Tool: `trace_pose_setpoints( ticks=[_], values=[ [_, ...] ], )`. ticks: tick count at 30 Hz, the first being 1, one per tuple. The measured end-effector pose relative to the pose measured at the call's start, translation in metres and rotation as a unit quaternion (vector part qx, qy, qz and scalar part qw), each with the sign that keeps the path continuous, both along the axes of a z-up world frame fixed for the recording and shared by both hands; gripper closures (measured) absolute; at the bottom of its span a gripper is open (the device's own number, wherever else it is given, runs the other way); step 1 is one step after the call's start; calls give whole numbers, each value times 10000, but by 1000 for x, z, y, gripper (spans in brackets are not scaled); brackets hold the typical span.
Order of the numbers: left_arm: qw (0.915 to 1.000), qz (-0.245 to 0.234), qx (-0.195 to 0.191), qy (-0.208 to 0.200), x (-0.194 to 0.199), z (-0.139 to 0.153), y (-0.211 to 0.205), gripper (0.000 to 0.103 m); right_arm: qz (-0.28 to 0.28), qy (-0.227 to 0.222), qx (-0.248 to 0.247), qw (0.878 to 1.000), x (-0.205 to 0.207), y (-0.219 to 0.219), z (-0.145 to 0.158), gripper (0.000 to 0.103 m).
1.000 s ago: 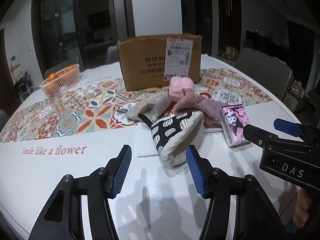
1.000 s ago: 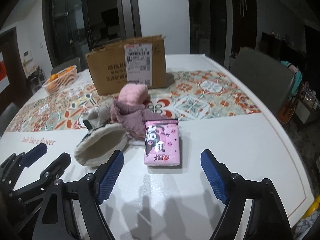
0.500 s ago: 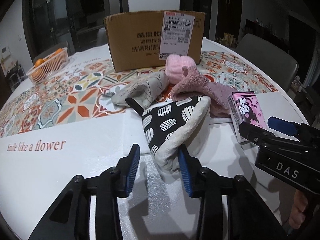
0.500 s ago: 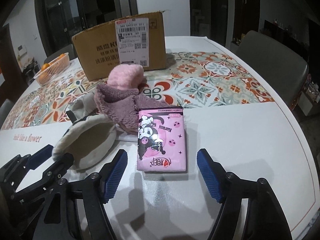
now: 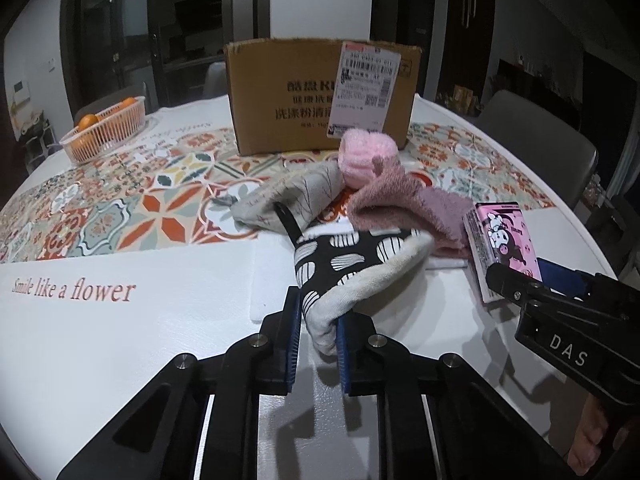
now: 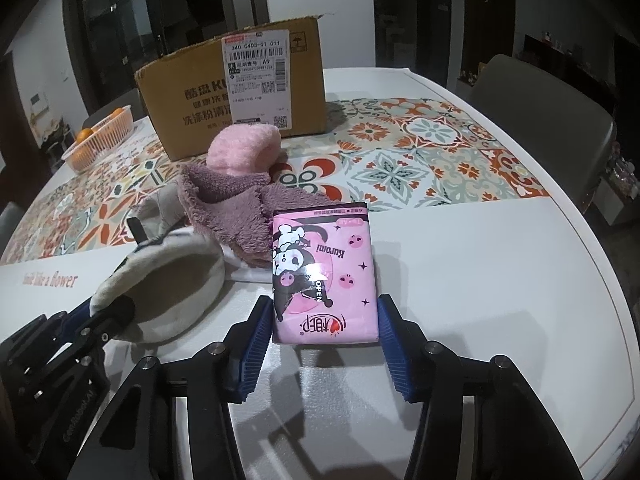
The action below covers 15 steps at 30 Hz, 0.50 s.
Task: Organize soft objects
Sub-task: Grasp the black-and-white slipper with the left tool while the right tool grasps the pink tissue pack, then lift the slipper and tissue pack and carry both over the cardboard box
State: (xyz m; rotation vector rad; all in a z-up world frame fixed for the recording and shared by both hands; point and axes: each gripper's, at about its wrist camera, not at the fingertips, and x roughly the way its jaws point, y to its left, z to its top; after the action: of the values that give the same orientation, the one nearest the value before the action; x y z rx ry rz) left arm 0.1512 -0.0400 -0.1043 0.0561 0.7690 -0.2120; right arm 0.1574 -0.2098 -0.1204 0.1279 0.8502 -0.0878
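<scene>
My left gripper has its jaws closing, and the blue pads pinch the cream cuff of a black-and-white oven mitt that lies on the white table. The mitt shows its open cuff in the right wrist view. My right gripper is closing too; its pads touch both long sides of a pink tissue pack lying flat. Behind these lie a grey mitt, a mauve fleece cloth and a pink fluffy roll.
A brown cardboard box with a shipping label stands behind the pile on the patterned runner. A basket of oranges sits at the far left. Grey chairs stand around the table's edge. A hand holds the right gripper.
Both grippers came forward and down to the objects. The left jaws narrowed from wide onto the mitt's cuff. The right jaws narrowed until the pads met the tissue pack's sides.
</scene>
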Motion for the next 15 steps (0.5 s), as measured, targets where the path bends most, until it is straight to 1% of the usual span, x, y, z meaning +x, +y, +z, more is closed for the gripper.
trace_pose_setpoints(
  ticks=[7,15],
  values=[
    [9994,89,-118,-310,-9,20,3,87,-54,-229,39,9997,-11,-1,17,50],
    [9967,161,-192,-772,-16,51,9,87,-10,-552,85,9984,-20,2,42,50]
  ],
)
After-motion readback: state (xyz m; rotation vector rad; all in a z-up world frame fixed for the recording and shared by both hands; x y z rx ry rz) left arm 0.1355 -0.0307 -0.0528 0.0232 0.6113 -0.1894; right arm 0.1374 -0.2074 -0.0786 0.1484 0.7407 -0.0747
